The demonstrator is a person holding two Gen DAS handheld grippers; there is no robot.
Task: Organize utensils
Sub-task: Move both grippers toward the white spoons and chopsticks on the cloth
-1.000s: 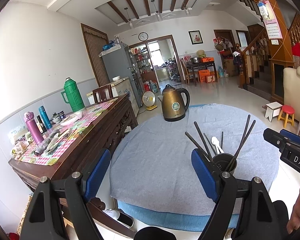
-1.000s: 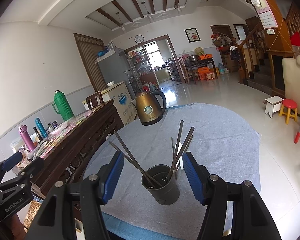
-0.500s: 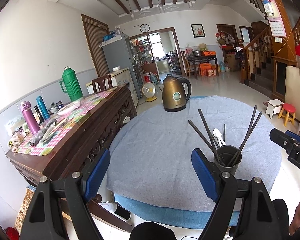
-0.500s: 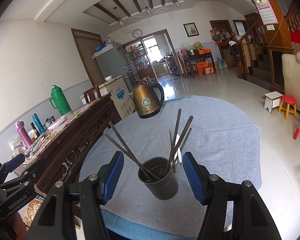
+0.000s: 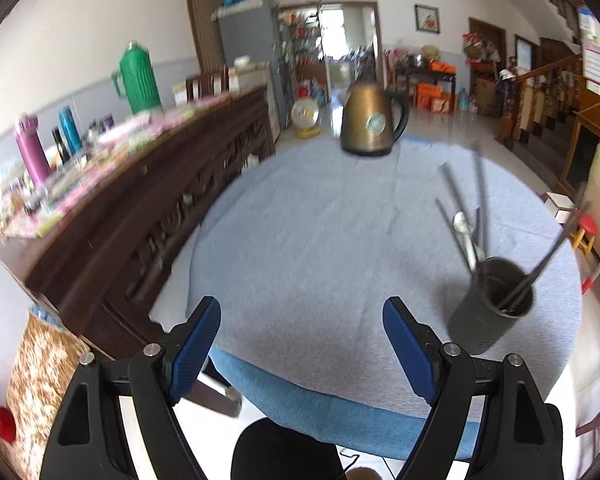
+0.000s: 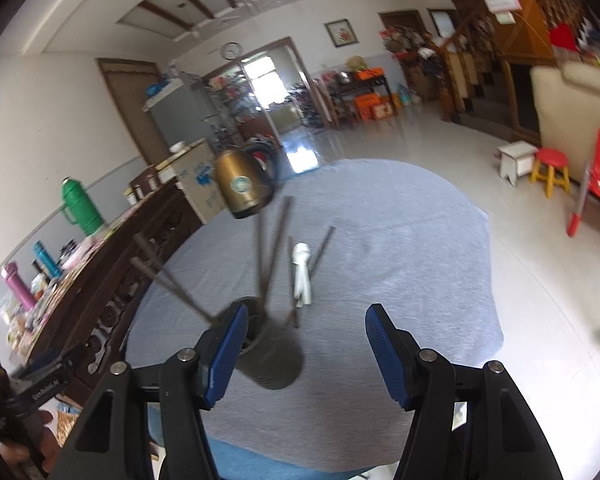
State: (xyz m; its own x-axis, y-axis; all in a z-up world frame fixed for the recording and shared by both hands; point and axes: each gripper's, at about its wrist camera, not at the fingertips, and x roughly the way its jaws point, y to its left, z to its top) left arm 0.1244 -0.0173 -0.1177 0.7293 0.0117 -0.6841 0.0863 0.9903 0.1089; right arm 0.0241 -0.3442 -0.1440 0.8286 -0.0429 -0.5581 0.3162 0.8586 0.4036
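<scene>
I see both tongs, left (image 5: 302, 354) and right (image 6: 303, 354), wide and empty. The dark perforated metal cup (image 5: 490, 306) on the grey-clothed round desk (image 5: 320, 240) already holds chopsticks (image 6: 274, 248). Sorting looks barely begun.

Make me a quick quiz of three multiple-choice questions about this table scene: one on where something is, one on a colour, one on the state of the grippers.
1. Where does the kettle stand?
A. on the grey table cloth, at its far edge
B. on the wooden sideboard
C. on the floor

2. What colour is the large flask on the sideboard?
A. red
B. green
C. white

3. How is the left gripper?
A. shut on the utensil holder
B. shut on a spoon
C. open, with nothing between its jaws

Answers: 1 A, the kettle sits on the cloth beyond the utensil holder. 2 B, its body and cap are plainly green. 3 C, the blue pads stand wide apart over bare cloth, and the holder is off to one side.
</scene>
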